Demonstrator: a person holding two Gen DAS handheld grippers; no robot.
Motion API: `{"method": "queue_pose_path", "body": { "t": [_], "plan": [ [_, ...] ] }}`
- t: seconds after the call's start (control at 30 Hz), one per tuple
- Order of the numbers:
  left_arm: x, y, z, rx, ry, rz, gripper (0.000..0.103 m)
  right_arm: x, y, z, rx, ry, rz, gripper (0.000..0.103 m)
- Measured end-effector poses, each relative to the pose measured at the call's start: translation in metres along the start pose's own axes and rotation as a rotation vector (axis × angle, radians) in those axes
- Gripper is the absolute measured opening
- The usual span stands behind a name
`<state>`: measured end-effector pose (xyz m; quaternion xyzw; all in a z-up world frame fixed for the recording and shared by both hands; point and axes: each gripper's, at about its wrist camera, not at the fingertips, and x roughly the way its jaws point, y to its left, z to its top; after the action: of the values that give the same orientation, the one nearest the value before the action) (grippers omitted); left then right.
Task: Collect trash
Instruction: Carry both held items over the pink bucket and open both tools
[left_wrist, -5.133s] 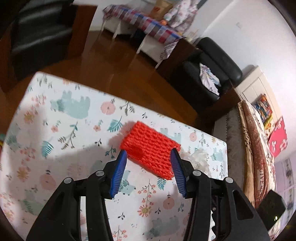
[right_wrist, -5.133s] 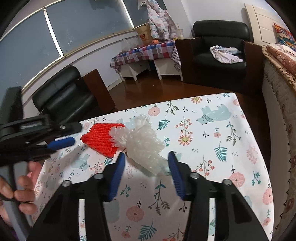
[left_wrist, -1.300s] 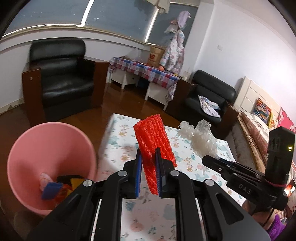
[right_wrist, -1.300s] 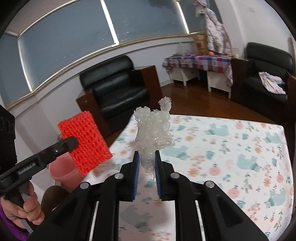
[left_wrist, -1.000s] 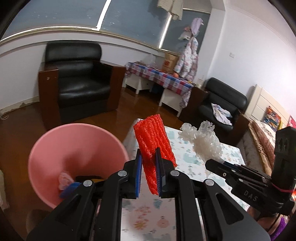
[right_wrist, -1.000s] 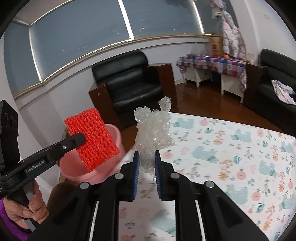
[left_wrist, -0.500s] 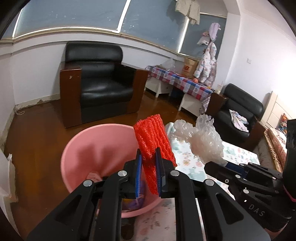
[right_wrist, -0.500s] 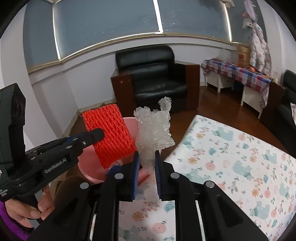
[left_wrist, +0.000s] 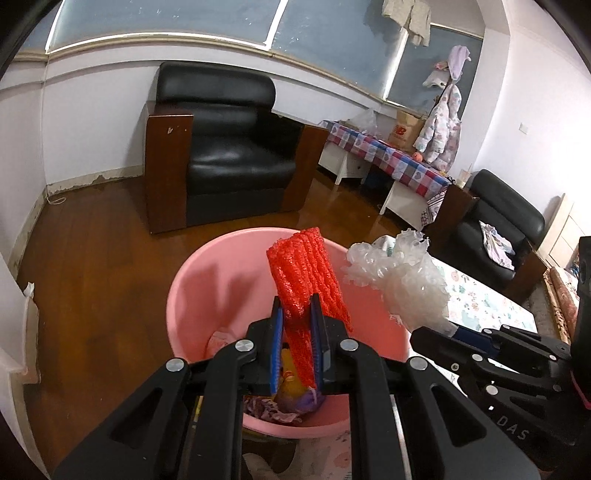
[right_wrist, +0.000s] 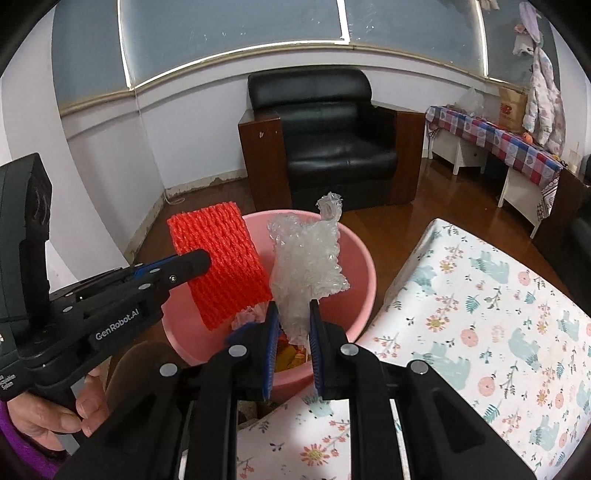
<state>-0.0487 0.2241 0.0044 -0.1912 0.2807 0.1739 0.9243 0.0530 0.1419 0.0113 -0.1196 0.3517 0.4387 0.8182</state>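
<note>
left tongs (left_wrist: 297, 314) clamp the red foam net sleeve (left_wrist: 308, 280), right tongs (right_wrist: 291, 317) clamp the crumpled clear bubble wrap (right_wrist: 306, 254); both pieces stand upright directly above the pink plastic bucket (left_wrist: 207, 269), left nearer its centre.

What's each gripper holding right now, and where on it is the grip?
The left gripper pinches the red foam net at its lower part. The right gripper pinches the clear bubble wrap near its bottom end. Both hang above the pink bucket.
</note>
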Motion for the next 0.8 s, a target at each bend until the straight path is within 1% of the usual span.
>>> {"method": "queue_pose_path", "body": {
  "t": [0.2,0.5,0.8],
  "plan": [
    [0.005,0.012,-0.001,-0.014,0.016,0.005,0.013,0.016,-0.002,-0.001,0.007,0.032,0.005,0.015],
    [0.012,0.020,-0.001,-0.046,0.043,0.019,0.013,0.030,-0.003,-0.005,0.006,0.051,0.004,0.015],
    [0.021,0.020,0.000,-0.037,0.071,0.028,0.015,0.038,-0.005,-0.005,0.010,0.060,0.002,0.016]
  ]
}}
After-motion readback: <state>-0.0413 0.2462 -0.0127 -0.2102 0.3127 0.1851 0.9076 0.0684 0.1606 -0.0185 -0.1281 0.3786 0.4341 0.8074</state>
